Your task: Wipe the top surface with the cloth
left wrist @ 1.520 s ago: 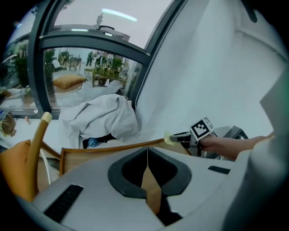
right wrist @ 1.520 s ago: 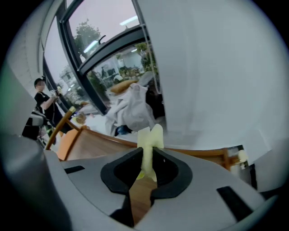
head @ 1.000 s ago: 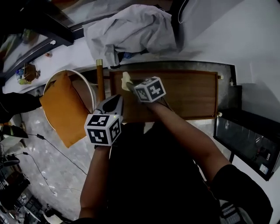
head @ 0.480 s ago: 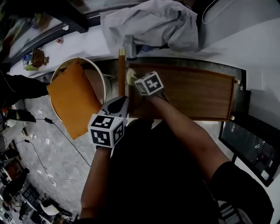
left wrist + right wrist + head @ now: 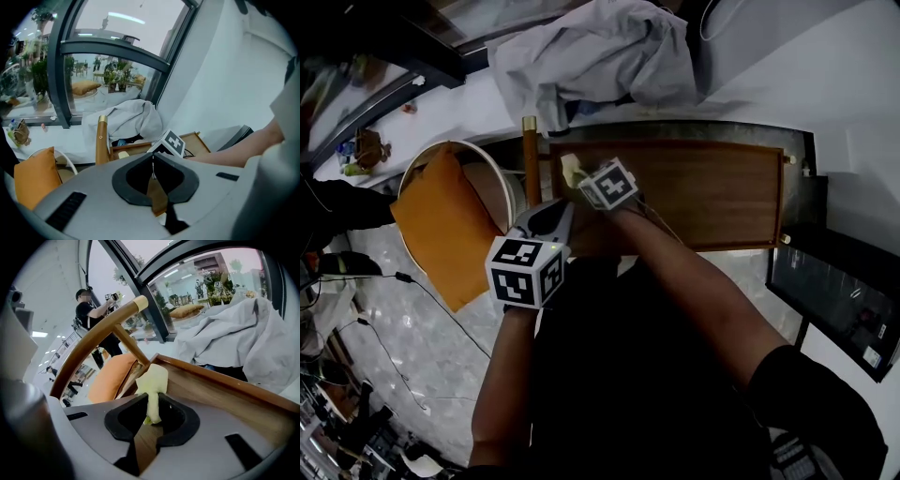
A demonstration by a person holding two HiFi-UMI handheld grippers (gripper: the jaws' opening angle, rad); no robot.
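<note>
Cloth (image 5: 152, 378) pinched in right tongs (image 5: 149, 401), shifted inward along wooden top (image 5: 712, 192), left tongs (image 5: 153, 165) closed, empty

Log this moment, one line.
right hand-held gripper: shut on cloth | cloth: wooden top, left end | left hand-held gripper: shut, empty

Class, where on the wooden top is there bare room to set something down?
The wooden top is bare from its middle to the right rim. Its left end is crowded: the right gripper holds the cloth there, with the left gripper close by.
</note>
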